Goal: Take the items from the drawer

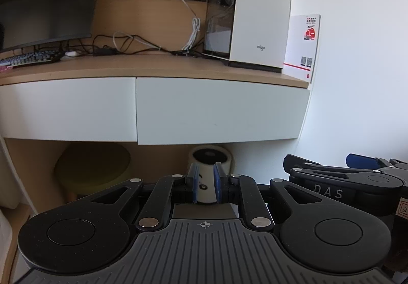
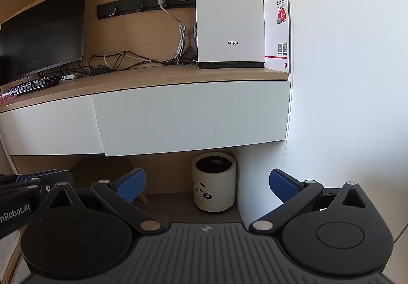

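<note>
Drawer under the surface, right side, sits fully closed, no handle seen. Our right gripper is spread, left gripper pressed together, empty. We should hook its lower edge squarely and pull straight.

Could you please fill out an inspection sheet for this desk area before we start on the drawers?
Surface: wooden desk top, lightly loaded.
Job's things: two white drawers, right drawer and left drawer, both closed; contents hidden.
Clutter: white computer case, monitor, keyboard, white card against the wall.
Grippers: left claw shut, empty; right claw wide open, empty; both short of the drawers.
Cables: tangle behind the case, one plugged into the black socket strip.
Surroundings: small bin and green stool under the desk.
</note>
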Tool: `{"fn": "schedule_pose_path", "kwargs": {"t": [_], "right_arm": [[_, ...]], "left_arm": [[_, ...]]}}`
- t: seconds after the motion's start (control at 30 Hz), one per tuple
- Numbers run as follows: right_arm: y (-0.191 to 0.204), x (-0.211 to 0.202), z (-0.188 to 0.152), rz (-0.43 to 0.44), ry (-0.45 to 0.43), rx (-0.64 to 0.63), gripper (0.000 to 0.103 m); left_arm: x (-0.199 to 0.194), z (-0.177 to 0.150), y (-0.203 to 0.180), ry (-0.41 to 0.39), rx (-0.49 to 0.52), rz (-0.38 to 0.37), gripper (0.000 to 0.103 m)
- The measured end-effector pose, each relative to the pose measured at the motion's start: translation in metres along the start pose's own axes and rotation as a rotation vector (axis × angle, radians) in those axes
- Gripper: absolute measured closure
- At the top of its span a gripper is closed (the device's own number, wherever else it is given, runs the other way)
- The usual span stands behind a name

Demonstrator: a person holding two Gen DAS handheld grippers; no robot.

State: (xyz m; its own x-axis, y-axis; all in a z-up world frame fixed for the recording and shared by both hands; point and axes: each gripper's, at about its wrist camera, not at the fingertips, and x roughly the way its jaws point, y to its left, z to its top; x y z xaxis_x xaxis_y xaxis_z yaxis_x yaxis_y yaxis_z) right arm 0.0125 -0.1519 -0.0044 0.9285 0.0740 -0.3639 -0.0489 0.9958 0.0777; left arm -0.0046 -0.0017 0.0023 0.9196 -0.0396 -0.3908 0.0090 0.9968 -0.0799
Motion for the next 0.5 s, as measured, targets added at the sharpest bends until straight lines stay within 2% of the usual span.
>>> {"fn": "schedule_pose_path", "kwargs": {"t": [0.5], "right_arm": [[0.0044,-0.0017,0.0015,-0.006,-0.004,-0.006,0.0]], "left_arm": [[-0.0006,0.0046,-0.0024,0.0,-0.008,0.0,0.088]]}}
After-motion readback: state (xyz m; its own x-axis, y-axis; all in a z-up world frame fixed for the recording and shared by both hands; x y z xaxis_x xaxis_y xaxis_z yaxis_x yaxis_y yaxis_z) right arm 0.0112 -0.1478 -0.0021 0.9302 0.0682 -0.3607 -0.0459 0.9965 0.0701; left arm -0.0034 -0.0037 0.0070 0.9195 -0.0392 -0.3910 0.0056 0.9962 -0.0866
